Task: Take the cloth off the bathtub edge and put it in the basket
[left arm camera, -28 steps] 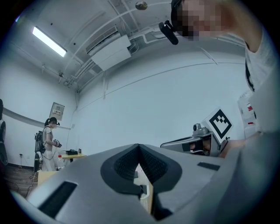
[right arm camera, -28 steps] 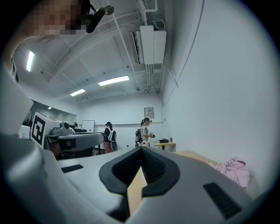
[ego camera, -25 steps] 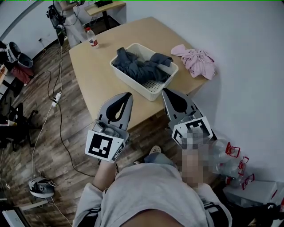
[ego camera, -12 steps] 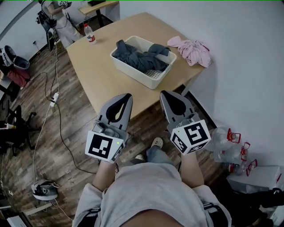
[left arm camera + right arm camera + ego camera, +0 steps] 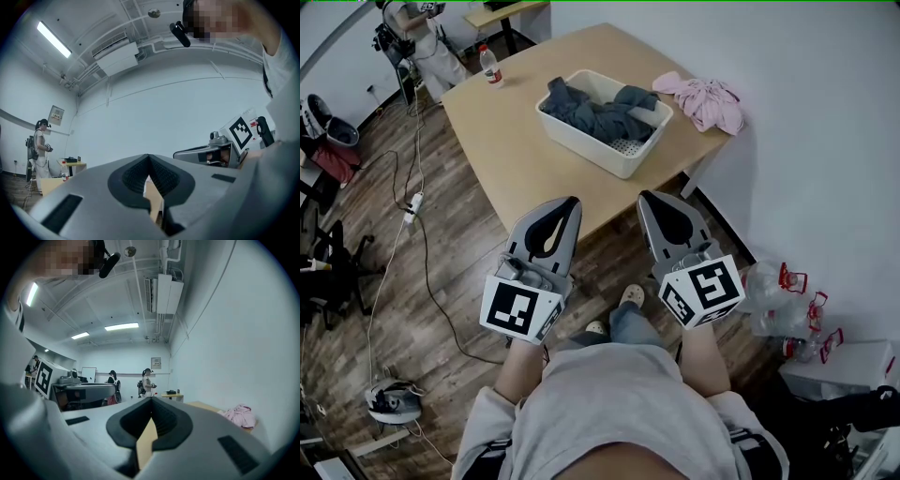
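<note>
A white basket (image 5: pixel 623 167) holding dark grey-blue cloths (image 5: pixel 600 117) stands on the wooden table (image 5: pixel 516 141). A pink cloth (image 5: pixel 705 98) lies bunched at the table's right corner; it also shows in the right gripper view as the pink cloth (image 5: pixel 240 416). My left gripper (image 5: pixel 570 202) and right gripper (image 5: pixel 645 197) are held side by side close to my body, short of the table's near edge. Both are shut and empty, as the left gripper (image 5: pixel 148 157) and right gripper (image 5: pixel 151 400) show in their own views. No bathtub is in view.
A water bottle (image 5: pixel 492 67) stands at the table's far left corner. A person (image 5: pixel 417 37) stands beyond it. Cables and a power strip (image 5: pixel 414 204) lie on the wood floor to the left. Plastic bottles (image 5: pixel 778 300) sit by the wall on the right.
The table with basket and pink cloth has shifted up and farther off in the head view. Both grippers keep their place before my body, still shut.
</note>
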`<control>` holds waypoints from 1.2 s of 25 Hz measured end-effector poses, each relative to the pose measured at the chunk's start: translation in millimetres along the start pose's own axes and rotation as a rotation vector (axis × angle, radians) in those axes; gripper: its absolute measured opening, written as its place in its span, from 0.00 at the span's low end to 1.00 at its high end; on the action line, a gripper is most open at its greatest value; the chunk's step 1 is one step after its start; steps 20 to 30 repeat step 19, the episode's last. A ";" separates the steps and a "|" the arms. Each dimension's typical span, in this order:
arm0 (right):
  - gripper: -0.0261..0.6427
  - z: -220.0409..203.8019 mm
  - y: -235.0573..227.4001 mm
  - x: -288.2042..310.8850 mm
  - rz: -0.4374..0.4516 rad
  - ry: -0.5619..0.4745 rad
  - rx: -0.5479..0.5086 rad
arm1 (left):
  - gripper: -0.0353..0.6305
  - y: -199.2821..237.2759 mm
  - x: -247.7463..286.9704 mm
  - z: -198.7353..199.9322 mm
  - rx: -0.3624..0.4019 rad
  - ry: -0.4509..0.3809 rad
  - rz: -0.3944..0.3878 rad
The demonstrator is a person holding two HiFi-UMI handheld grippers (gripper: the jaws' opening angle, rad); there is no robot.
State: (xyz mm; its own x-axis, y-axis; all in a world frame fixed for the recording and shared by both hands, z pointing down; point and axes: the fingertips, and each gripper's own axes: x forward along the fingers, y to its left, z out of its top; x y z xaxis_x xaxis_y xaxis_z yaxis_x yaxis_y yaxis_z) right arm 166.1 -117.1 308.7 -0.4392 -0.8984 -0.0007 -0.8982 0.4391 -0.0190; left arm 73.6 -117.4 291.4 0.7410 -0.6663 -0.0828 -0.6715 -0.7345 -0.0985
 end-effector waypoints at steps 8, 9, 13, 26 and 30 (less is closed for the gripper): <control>0.05 0.4 3.8 -7.9 -0.013 0.002 -0.012 | 0.05 -6.6 -3.2 0.2 -0.006 -0.006 -0.020; 0.05 1.0 4.1 -8.7 -0.015 0.001 -0.015 | 0.05 -7.4 -3.2 0.4 -0.006 -0.008 -0.023; 0.05 3.4 6.0 -13.0 -0.018 -0.005 -0.028 | 0.05 -10.2 -4.8 1.9 -0.006 -0.018 -0.030; 0.05 5.3 3.7 -21.7 -0.046 -0.016 -0.007 | 0.05 -15.6 -6.1 6.6 -0.004 -0.025 -0.034; 0.05 5.3 3.7 -21.7 -0.046 -0.016 -0.007 | 0.05 -15.6 -6.1 6.6 -0.004 -0.025 -0.034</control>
